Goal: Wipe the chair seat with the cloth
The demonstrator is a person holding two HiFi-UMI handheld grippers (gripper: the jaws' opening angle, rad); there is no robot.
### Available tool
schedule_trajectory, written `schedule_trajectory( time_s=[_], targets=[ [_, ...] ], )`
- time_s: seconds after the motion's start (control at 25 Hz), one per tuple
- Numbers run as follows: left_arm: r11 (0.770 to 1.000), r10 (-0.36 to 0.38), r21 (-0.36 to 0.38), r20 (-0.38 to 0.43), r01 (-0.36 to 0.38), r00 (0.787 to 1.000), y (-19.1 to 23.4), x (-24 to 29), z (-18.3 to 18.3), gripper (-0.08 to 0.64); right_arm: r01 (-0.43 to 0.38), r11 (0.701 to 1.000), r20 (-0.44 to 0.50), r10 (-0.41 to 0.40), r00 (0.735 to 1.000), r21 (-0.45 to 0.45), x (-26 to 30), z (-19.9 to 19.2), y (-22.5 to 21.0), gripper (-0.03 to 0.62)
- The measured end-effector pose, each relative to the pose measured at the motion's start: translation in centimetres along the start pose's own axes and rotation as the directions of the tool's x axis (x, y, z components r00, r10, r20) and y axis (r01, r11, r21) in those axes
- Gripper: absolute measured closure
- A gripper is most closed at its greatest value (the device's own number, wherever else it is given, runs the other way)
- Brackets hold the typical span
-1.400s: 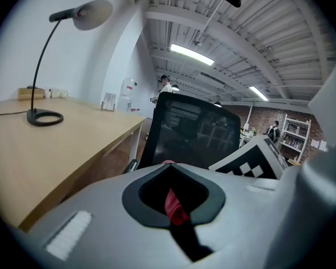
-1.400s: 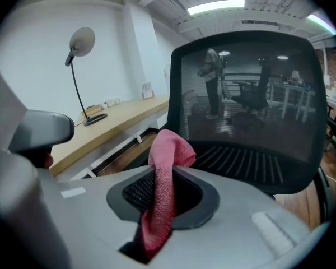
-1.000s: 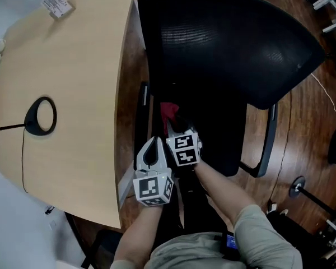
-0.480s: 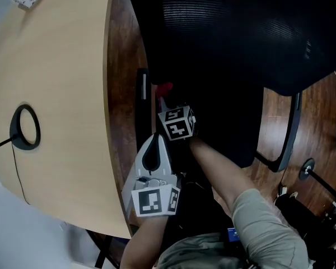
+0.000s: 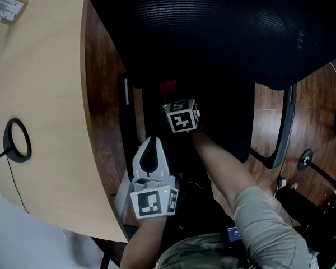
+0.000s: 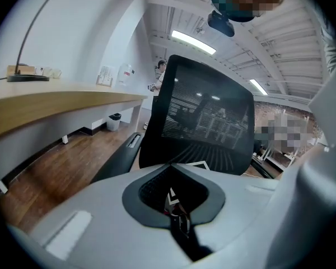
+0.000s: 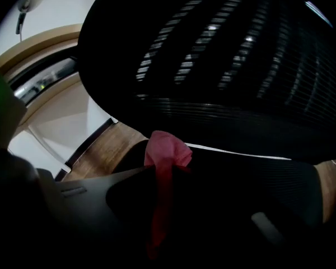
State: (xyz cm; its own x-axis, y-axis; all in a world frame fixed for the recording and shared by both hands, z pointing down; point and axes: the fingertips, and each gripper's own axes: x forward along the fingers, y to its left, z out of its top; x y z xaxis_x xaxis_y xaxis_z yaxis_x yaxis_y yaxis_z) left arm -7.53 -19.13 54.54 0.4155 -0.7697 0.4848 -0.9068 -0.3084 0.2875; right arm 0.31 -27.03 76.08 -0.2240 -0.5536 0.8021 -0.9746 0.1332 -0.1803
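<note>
**Surface and room.** 1 wooden floor [image 5: 103, 94], dark brown planks. 1 pale wood desk [image 5: 45, 83] with a curved edge, filling the left of the head view. It bears 1 black ring-shaped base [image 5: 17, 140] with a thin cable, and 1 small printed label [image 5: 8, 5] near its far corner. 1 black office chair comprises a mesh backrest [image 5: 213, 21] across the top, a chair seat [image 5: 227, 128] below it, and 2 armrests, left [image 5: 124, 94] and right [image 5: 285, 122].

**Cloth.** 1 red cloth [image 7: 168, 150], bunched, above the seat's rear edge toward its left side, just under the lower edge of the backrest. Whether it touches the seat cannot be told.

**Right gripper** [image 7: 167, 175]. Points steeply down at the rear of the seat, marker cube uppermost. The jaws are clamped on the cloth, whose free end bulges out past the fingertips. 1 bare forearm [image 5: 218, 161] runs back to a grey-green sleeve [image 5: 263, 223].

**Left gripper** [image 5: 152, 143]. White body, held nearer the person than the right gripper, over the seat's front left corner beside the desk edge. It points at a shallow downward angle toward the backrest. The jaws are together with nothing between them.
</note>
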Motion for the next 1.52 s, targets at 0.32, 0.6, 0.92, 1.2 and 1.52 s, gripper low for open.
schedule_trajectory(
  time_s=[0.32, 0.6, 0.92, 1.2, 1.52],
  targets=[
    [0.994, -0.104, 0.033, -0.031, 0.105, 0.994, -5.9, 2.2, -1.2, 0.555, 0.163, 0.984, -0.01, -0.162, 0.987, 0.071, -4.2, -2.0, -11.2, 0.531],
    [0.982, -0.176, 0.057, -0.047, 0.178, 0.983, -10.5, 3.3, -2.0, 0.555, 0.355, 0.922, -0.048, -0.351, 0.935, 0.155, -9.4, -5.8, -22.6, 0.531],
    [0.971, -0.222, 0.078, -0.077, 0.227, 0.972, -13.8, 3.3, -3.2, 0.555, 0.461, 0.849, -0.109, -0.448, 0.887, 0.258, -13.9, -9.4, -30.1, 0.531],
    [0.967, -0.238, 0.065, -0.091, 0.245, 0.967, -15.5, 3.6, -4.6, 0.555, 0.461, 0.859, -0.136, -0.441, 0.887, 0.223, -14.0, -10.4, -30.8, 0.531],
    [0.979, -0.188, 0.066, -0.073, 0.192, 0.98, -12.8, 1.6, -4.1, 0.555, 0.392, 0.893, -0.02, -0.397, 0.917, 0.22, -14.3, -6.7, -25.7, 0.531]
  ],
)
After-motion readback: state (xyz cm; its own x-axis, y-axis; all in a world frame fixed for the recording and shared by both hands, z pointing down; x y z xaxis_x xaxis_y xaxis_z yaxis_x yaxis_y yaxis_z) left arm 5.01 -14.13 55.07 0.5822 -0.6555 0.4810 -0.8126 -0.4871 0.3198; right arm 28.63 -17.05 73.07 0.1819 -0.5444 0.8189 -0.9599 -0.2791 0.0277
